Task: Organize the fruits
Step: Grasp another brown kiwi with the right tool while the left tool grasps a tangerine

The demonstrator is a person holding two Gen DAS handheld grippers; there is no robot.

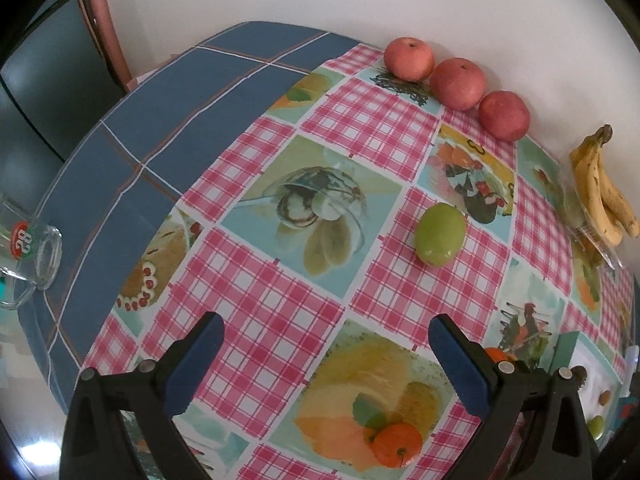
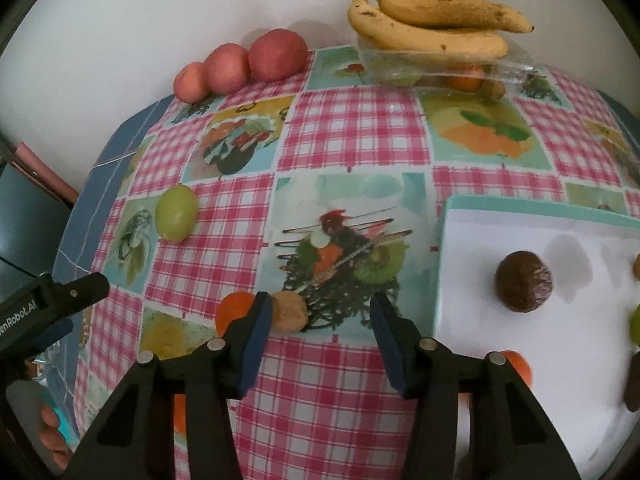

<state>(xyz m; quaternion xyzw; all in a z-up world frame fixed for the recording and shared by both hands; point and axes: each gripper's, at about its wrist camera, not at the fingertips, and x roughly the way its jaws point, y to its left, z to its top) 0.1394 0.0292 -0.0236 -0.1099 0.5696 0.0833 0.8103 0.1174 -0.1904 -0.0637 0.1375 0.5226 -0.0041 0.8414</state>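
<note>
A green fruit (image 1: 440, 234) lies on the checked tablecloth, ahead and right of my open, empty left gripper (image 1: 326, 340); it also shows in the right wrist view (image 2: 176, 213). Three red apples (image 1: 458, 83) line the wall. Bananas (image 2: 432, 24) rest on a clear plastic box (image 2: 440, 68). My right gripper (image 2: 320, 312) is open and empty, with a tan fruit (image 2: 289, 312) by its left finger and an orange fruit (image 2: 236, 310) further left. A white tray (image 2: 520, 240) at right holds a brown fruit (image 2: 524, 286) and others at its edges.
An overturned glass mug (image 1: 30, 256) lies on the blue cloth at far left. The wall runs close behind the apples and bananas. The left gripper (image 2: 52, 300) shows at the left edge of the right wrist view. A chair stands beyond the table's left end.
</note>
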